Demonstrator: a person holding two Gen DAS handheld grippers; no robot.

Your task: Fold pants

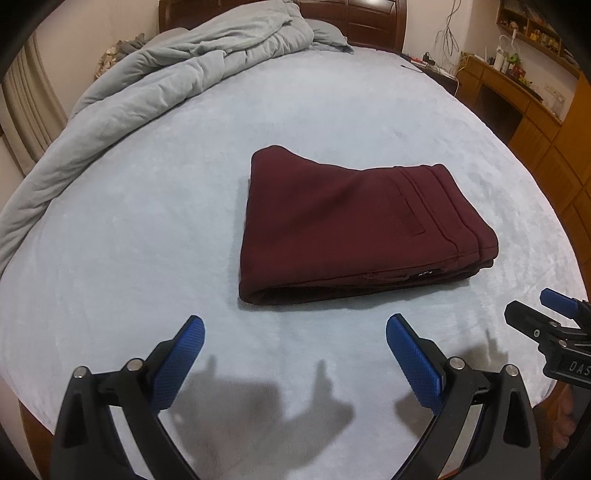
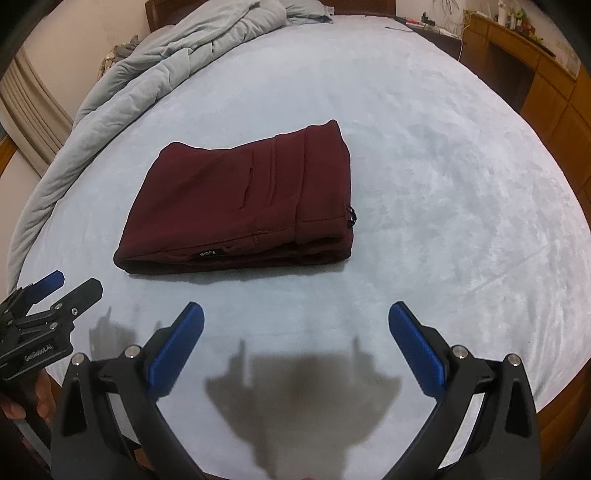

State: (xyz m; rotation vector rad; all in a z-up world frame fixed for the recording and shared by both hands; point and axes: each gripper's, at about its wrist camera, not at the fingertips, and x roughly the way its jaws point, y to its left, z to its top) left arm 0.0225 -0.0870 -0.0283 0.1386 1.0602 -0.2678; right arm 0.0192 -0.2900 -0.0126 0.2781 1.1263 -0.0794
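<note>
Dark maroon pants [image 1: 354, 225] lie folded into a compact rectangle on the pale blue bed sheet [image 1: 147, 240], waistband and back pocket on top. They also show in the right wrist view [image 2: 243, 206]. My left gripper [image 1: 295, 332] is open and empty, held above the sheet just in front of the pants. My right gripper [image 2: 295, 317] is open and empty, also in front of the pants and to their right. Each gripper shows at the edge of the other's view, the right one [image 1: 543, 306] and the left one [image 2: 70, 284].
A rumpled grey-blue duvet [image 1: 177, 74] lies along the far left of the bed. A dark wooden headboard [image 1: 369, 22] stands at the back. A wooden desk and cabinets [image 1: 535, 110] stand to the right. Curtains [image 1: 26, 96] hang at the left.
</note>
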